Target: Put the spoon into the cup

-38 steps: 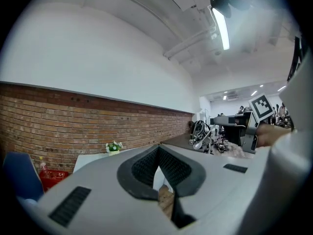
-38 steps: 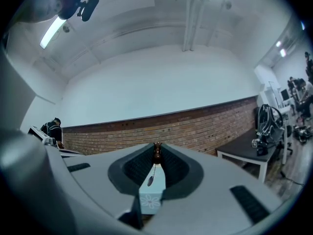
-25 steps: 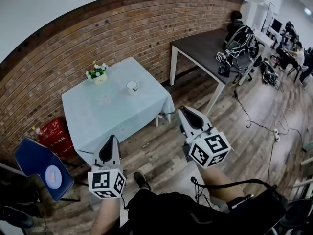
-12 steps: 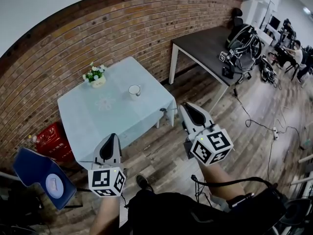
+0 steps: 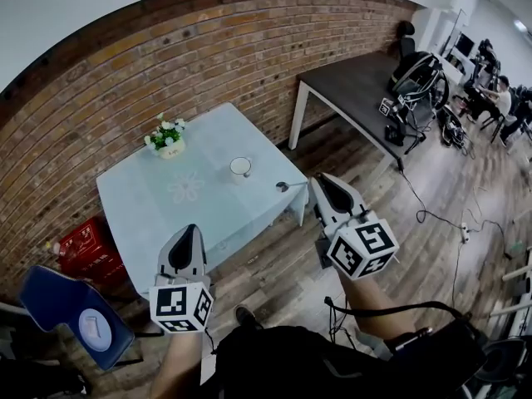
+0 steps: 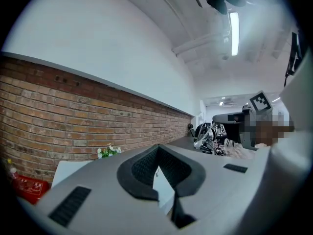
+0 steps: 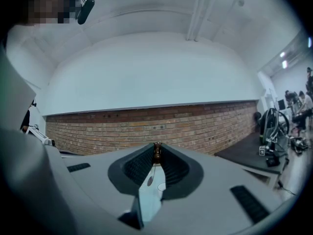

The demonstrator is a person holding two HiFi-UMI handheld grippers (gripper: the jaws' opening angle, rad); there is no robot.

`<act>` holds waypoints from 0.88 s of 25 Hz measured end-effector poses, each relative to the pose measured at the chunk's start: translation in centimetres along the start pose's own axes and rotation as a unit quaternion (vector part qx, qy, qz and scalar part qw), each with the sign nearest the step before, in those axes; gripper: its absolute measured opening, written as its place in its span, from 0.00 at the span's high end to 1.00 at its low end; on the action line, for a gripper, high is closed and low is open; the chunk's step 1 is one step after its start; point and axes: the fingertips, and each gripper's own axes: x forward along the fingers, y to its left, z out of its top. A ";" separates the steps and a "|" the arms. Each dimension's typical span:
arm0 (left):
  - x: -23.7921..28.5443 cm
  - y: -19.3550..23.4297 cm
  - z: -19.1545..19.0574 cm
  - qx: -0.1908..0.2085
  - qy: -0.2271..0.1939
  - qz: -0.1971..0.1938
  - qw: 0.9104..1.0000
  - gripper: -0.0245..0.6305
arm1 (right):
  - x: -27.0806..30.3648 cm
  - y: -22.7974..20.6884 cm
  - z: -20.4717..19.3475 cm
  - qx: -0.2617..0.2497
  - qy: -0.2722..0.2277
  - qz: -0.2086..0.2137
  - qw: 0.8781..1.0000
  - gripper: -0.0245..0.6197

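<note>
A white cup (image 5: 240, 167) stands on the pale blue table (image 5: 166, 210), near its right side. My right gripper (image 5: 318, 177) is shut on the handle of a small spoon (image 5: 285, 187), which sticks out level to the left over the table's right corner, short of the cup. In the right gripper view the brown handle end (image 7: 157, 153) is pinched at the jaw tips, and the spoon bowl (image 7: 149, 180) and cup (image 7: 161, 186) show through the gap. My left gripper (image 5: 189, 228) hangs over the table's near edge, jaws together and empty.
A small pot of white flowers (image 5: 168, 144) stands at the table's back by the brick wall. A red crate (image 5: 83, 243) and a blue chair (image 5: 71, 310) are left of the table. A dark table (image 5: 366, 90) with gear and cables on the floor lies to the right.
Both grippers have moved forward towards the blue table. The spoon tip now reaches over the table's corner and the cup is closer to it.
</note>
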 end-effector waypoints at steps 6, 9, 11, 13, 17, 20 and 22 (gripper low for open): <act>2.0 2.9 -0.1 0.001 0.002 -0.004 1.000 0.95 | 3.4 0.5 0.0 0.006 0.001 -0.015 1.000 0.88; 2.8 4.0 0.1 0.000 0.002 -0.001 1.000 0.95 | 4.9 0.6 0.3 0.005 0.001 -0.017 1.000 0.88; 3.3 4.3 0.1 -0.005 -0.001 0.002 1.000 0.95 | 5.7 0.3 0.4 0.002 0.002 -0.017 1.000 0.88; 3.8 4.5 0.0 -0.008 -0.002 0.006 1.000 0.95 | 6.6 -0.1 0.5 0.003 0.001 -0.015 1.000 0.88; 4.7 5.2 -0.6 -0.011 -0.001 0.019 1.000 0.95 | 8.7 -0.9 -0.1 0.005 0.004 -0.001 1.000 0.88; 5.7 5.3 -1.2 -0.011 0.005 0.036 0.999 0.95 | 10.8 -1.9 -0.4 0.008 0.007 0.012 1.000 0.88; 6.5 5.2 -1.5 -0.010 0.010 0.047 0.999 0.95 | 12.4 -2.7 -1.1 0.010 0.016 0.025 1.000 0.88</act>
